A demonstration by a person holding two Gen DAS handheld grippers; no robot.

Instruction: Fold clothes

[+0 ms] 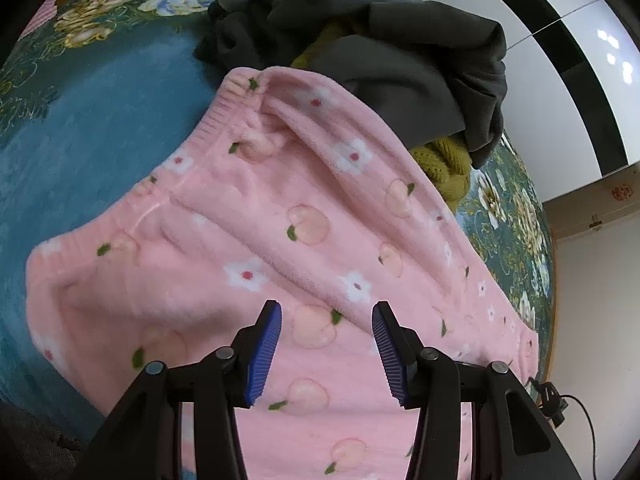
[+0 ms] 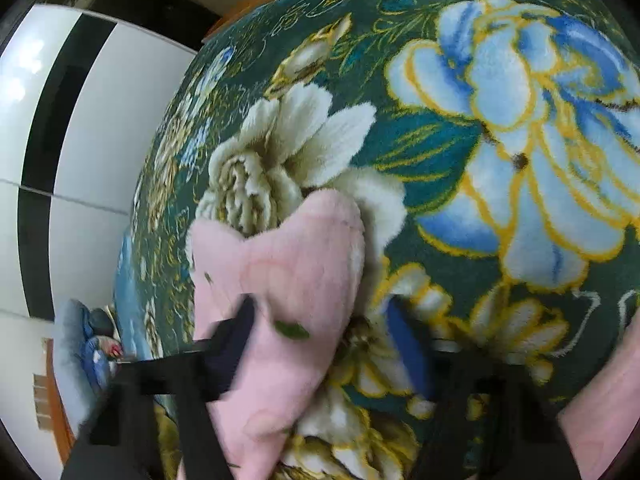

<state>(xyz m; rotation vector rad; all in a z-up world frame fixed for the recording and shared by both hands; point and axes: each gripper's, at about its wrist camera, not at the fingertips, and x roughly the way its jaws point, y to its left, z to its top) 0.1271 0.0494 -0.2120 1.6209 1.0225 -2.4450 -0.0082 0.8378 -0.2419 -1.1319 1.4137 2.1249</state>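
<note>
Spread wide and empty, the left gripper (image 1: 326, 346) hovers over pink peach-print fleece trousers (image 1: 280, 240); the right gripper (image 2: 324, 344), also parted, likely just released a leg; next comes re-gripping to fold.

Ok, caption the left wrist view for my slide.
Open left gripper poised over pink peach-print fleece pants on a blue floral blanket, dark clothes piled behind.

A teal floral blanket (image 2: 460, 128) covers the bed, beside a glossy white wardrobe (image 1: 576, 92) with black stripes.
</note>
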